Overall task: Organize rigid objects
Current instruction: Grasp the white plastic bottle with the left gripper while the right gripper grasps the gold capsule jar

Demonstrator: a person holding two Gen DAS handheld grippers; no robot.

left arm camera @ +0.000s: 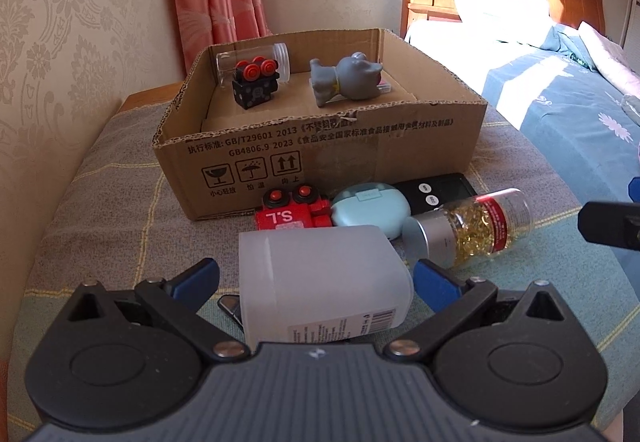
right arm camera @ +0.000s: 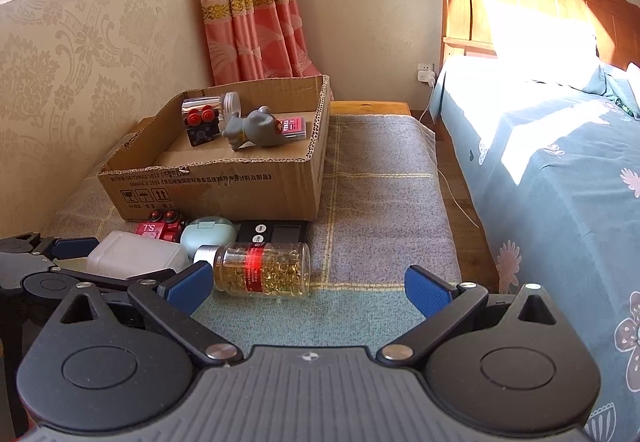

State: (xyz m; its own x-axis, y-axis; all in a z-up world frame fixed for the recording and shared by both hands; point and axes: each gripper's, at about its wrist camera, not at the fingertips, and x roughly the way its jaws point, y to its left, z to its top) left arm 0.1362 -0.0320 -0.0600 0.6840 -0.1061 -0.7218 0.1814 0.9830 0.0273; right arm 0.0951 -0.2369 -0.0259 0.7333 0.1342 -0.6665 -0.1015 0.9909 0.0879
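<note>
A cardboard box [left arm camera: 320, 145] [right arm camera: 224, 189] stands on the cloth-covered table and holds a clear jar [left arm camera: 256, 59], a black toy with red wheels [left arm camera: 256, 85], a grey animal figure [left arm camera: 348, 81] [right arm camera: 252, 127] and a small red card pack [right arm camera: 294, 125]. In front of the box lie a red toy block [left arm camera: 286, 211], a mint case [left arm camera: 370, 209], a black scale [left arm camera: 436, 191] and a capsule bottle [left arm camera: 476, 232] [right arm camera: 264, 270]. My left gripper [left arm camera: 316, 278] is open around a white plastic bottle [left arm camera: 320, 282] [right arm camera: 136, 256] lying on its side. My right gripper [right arm camera: 308, 288] is open and empty, just right of the capsule bottle.
A bed [right arm camera: 560, 169] with blue floral bedding and a wooden headboard stands to the right. A wallpapered wall and a pink curtain [right arm camera: 248, 9] are behind the box. The table's right half [right arm camera: 384, 201] is bare cloth. The right gripper's tip [left arm camera: 608, 226] shows at the left wrist view's right edge.
</note>
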